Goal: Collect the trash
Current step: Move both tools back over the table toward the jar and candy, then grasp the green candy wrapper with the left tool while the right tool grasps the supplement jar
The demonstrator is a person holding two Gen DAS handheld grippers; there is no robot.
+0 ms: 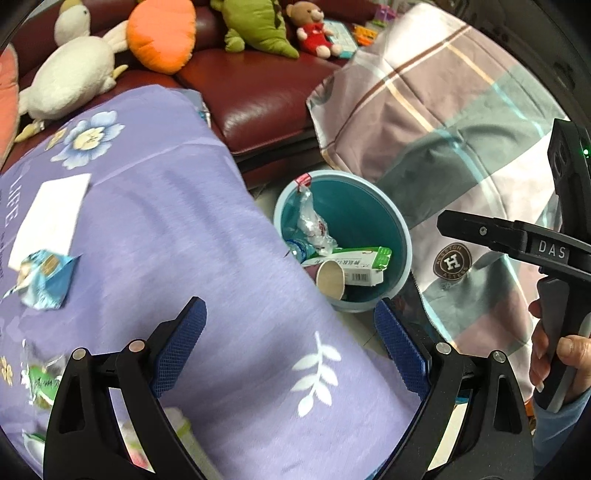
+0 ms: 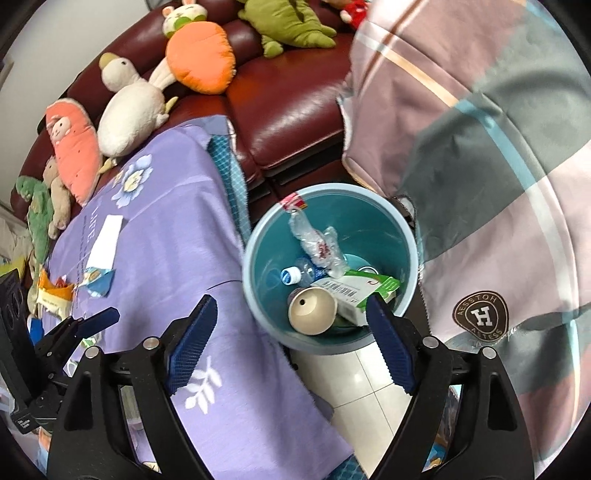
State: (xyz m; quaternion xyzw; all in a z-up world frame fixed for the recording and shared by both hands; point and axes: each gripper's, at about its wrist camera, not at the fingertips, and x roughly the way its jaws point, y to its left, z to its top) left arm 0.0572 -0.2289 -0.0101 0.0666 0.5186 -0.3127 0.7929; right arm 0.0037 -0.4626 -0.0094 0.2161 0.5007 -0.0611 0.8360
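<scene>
step: drop done over bin (image 2: 255,240) | right tongs (image 2: 291,321) agape, empty | left tongs (image 1: 290,321) agape, empty | trash: cup (image 2: 312,312), box, bottle binned; wrapper (image 1: 44,278) on table (image 1: 184,221) | next: fetch wrapper

I'm looking into a home living room: a dark red leather sofa (image 2: 295,110) is carrying plush toys, a carrot (image 2: 201,55), a white duck (image 2: 129,110) and a green dinosaur (image 2: 291,22). A purple floral cloth (image 2: 177,229) is covering the table, beside a blue wastebasket (image 2: 258,236) on tiled floor (image 2: 362,387).
</scene>
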